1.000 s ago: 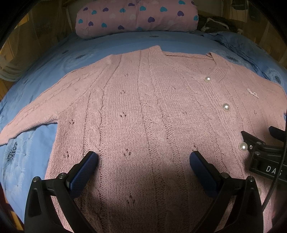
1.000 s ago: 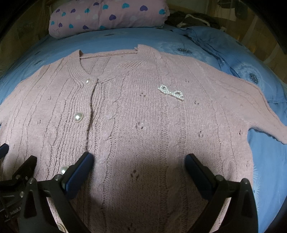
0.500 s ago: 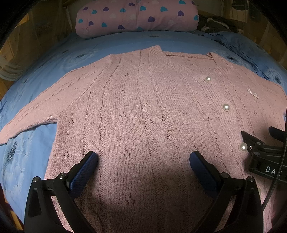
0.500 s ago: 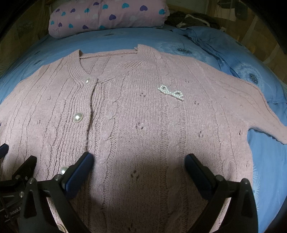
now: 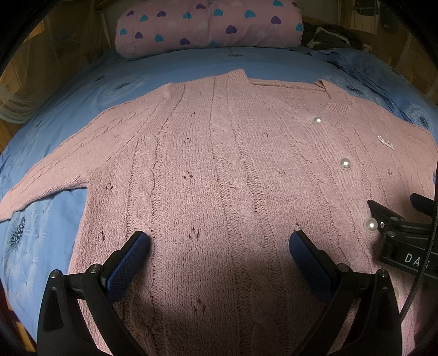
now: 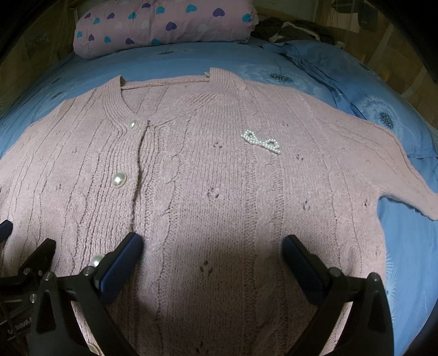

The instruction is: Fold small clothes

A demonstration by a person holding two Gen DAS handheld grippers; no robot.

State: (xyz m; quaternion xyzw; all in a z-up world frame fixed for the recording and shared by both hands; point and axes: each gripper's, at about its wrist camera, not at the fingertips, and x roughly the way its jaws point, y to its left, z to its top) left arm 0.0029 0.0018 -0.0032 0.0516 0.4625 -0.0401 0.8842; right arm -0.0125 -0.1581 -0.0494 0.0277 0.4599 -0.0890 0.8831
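A pink cable-knit cardigan lies flat and face up on the blue bed sheet, buttoned with pearl buttons, sleeves spread to both sides. A beaded bow decorates its chest. My left gripper hovers open over the lower left half of the cardigan, nothing between its fingers. My right gripper hovers open over the lower right half, also holding nothing. The right gripper's body shows at the right edge of the left wrist view, and the left gripper's body at the left edge of the right wrist view.
A pink pillow with hearts lies at the head of the bed. The blue sheet with dandelion print surrounds the cardigan. Dark clothes and a bunched blue cover sit at the back right.
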